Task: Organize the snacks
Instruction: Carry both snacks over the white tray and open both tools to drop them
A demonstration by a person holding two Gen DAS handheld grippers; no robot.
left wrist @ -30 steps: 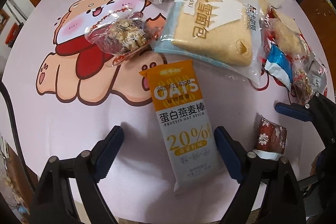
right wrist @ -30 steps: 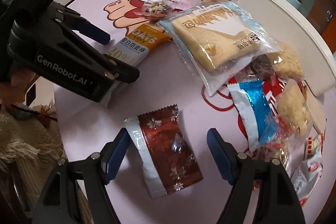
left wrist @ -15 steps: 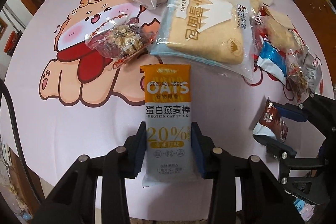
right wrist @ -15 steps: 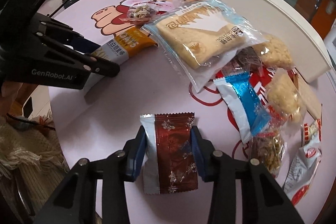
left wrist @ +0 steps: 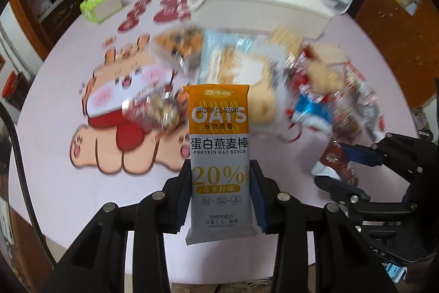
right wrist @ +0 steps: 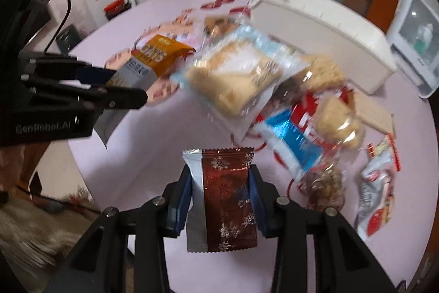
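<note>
Left gripper (left wrist: pixel 219 199) clamped on oat bar (left wrist: pixel 219 155), right gripper (right wrist: pixel 221 203) on red packet (right wrist: pixel 223 197); slick wrappers liable to slip.

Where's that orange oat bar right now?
The oat bar is pinched in the left gripper, lifted above the pink table, in front of the bread packet.

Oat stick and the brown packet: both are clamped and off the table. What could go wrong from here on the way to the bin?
1. The left gripper pinches the oat stick near its lower end; the long upper part may flop or slip.
2. The right gripper squeezes the brown packet across slick foil; it may slide out.
3. The white bin sits behind the snack pile; a low carry could drag packets along.
</note>
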